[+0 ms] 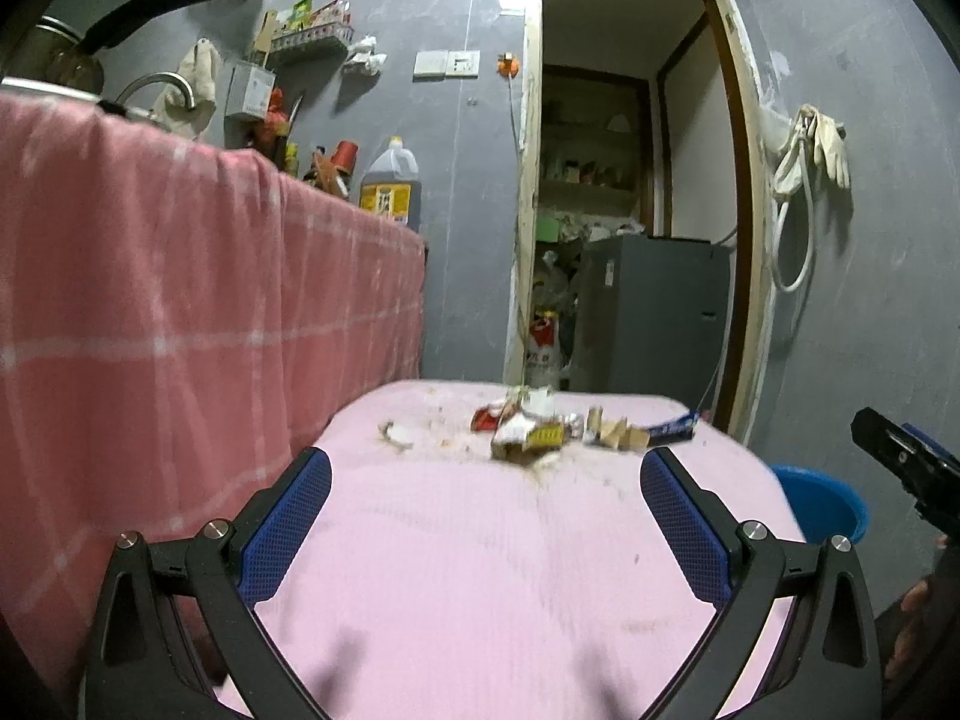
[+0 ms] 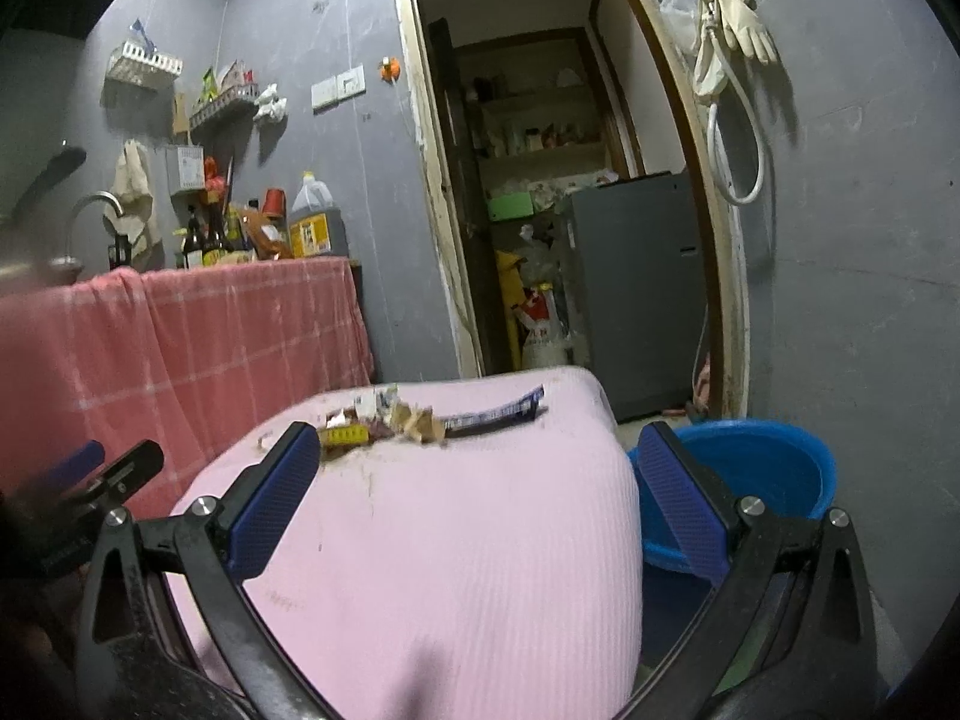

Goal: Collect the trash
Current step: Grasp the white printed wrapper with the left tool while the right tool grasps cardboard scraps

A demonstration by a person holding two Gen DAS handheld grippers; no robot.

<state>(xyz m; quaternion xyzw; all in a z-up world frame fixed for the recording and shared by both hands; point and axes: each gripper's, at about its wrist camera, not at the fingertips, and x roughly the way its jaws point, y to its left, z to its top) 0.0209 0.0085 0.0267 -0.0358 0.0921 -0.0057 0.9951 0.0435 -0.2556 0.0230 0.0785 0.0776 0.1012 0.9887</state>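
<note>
A pink-covered table (image 1: 480, 570) lies bare from its near edge to the far edge, where the trash pile (image 1: 540, 429) sits. A blue bucket (image 2: 762, 468) stands beside its right edge. Left gripper (image 1: 486, 480) and right gripper (image 2: 480, 462) hover spread wide, empty.

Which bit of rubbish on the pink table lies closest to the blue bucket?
The long dark blue wrapper, stretched out at the right end of the litter. The yellow pack and crumpled scraps sit further left, away from the blue bucket.
</note>
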